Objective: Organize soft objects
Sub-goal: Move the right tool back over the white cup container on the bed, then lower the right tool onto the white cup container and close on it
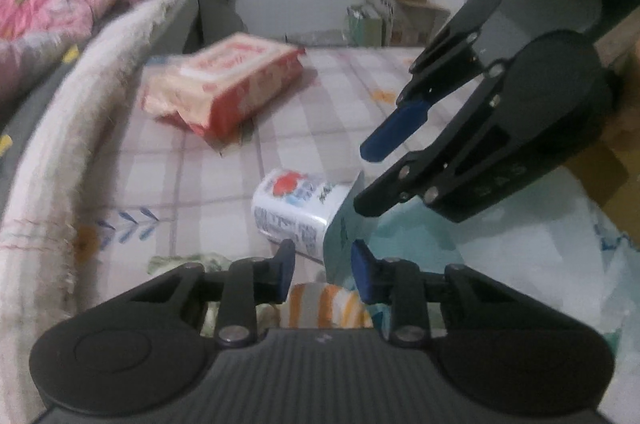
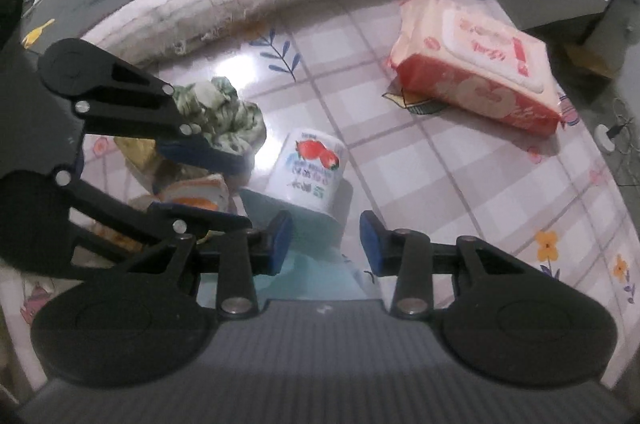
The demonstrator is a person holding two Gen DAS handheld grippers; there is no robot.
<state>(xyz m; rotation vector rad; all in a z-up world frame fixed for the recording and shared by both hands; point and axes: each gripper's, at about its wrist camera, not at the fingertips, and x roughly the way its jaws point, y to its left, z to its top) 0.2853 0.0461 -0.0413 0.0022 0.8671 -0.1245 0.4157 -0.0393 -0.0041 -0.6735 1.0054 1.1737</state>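
Left gripper [image 1: 322,270] fingers narrowly parted, right gripper [image 2: 326,244] likewise, both angled down

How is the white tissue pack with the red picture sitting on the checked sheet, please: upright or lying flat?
Upright. The white tissue pack stands on end on the checked sheet, printed face showing, beside the teal bag.

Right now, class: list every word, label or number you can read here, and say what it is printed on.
None can be read for certain.
White cup with a red fruit picture: blue and green print, blurred.
Red and cream soft wipes pack: red script on its lid, blurred.
Cardboard boxes by the wall: too small.
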